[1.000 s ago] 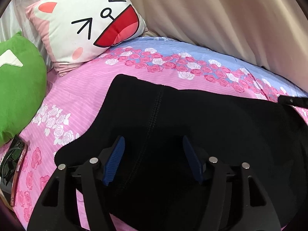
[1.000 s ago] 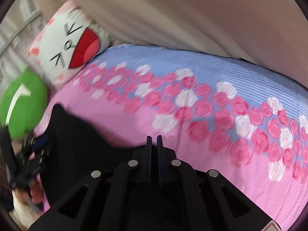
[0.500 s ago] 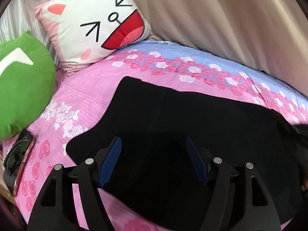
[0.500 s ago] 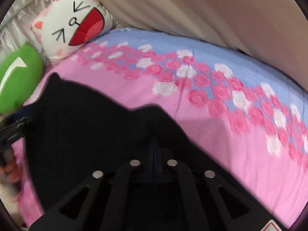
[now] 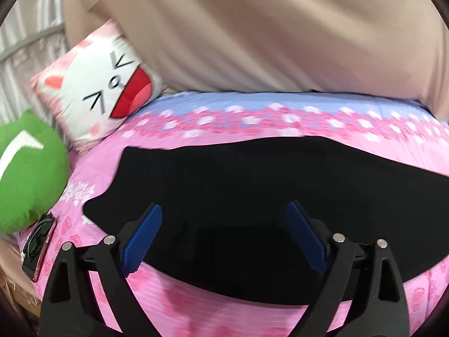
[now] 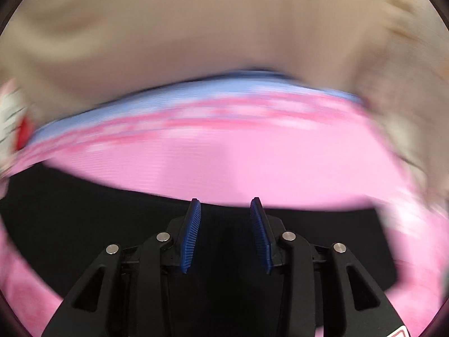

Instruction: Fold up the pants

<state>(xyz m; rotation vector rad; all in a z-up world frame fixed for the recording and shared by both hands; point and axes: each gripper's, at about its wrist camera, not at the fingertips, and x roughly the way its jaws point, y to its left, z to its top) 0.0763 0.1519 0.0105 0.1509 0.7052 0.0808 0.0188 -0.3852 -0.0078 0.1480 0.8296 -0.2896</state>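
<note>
Black pants [image 5: 252,185] lie folded flat across the pink flowered bedspread [image 5: 252,118]. My left gripper [image 5: 224,210] hovers over their near edge, jaws opening wide, blue pads clear of the cloth and nothing between them. In the blurred right wrist view the pants [image 6: 84,224] spread below my right gripper [image 6: 224,205]. Its jaws are opening and the blue pads stand apart with nothing pinched between them.
A white cat-face pillow [image 5: 98,95] and a green cushion [image 5: 25,168] sit at the left end of the bed. Sunglasses on a phone [image 5: 38,247] lie by the left edge. A beige curtain [image 5: 252,33] hangs behind the bed.
My right gripper, shut before, has parted its pads and let the pants go. The left gripper has widened and drawn back, so the whole folded pants now show.
</note>
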